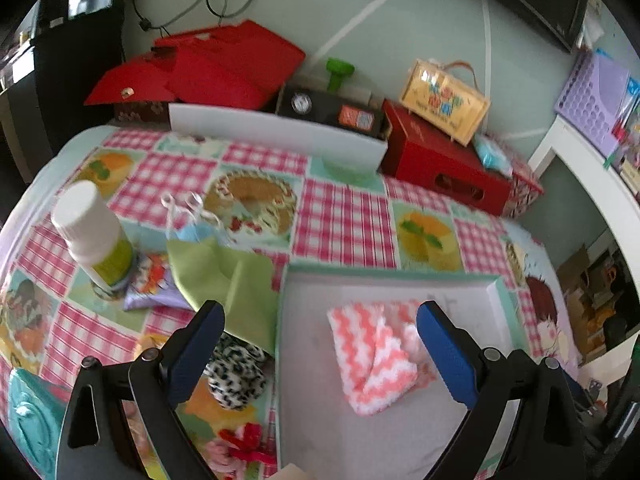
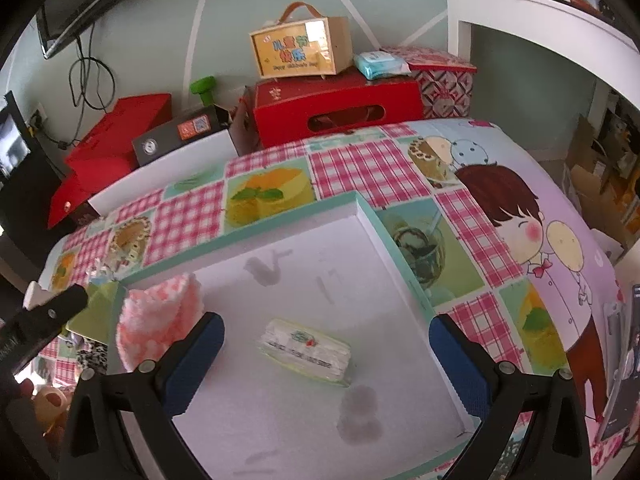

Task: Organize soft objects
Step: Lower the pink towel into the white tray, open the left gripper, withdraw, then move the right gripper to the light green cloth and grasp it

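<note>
Overall, checked tablecloth [image 1: 344, 224] beneath tray [image 2: 376, 216]

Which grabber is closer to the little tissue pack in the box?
The right one. The right gripper hangs open right over the tissue pack. The left gripper is farther off at the box's other side, by the pink zigzag cloth.

Pink zigzag cloth [image 1: 372, 356] looked fluffy, knitted; tissue pack [image 2: 306, 350] in shiny plastic wrap; tray [image 2: 304, 222] matt, stained inside; tablecloth [image 1: 344, 224] smooth, printed; gripper pads [image 1: 448, 356] matt blue.
</note>
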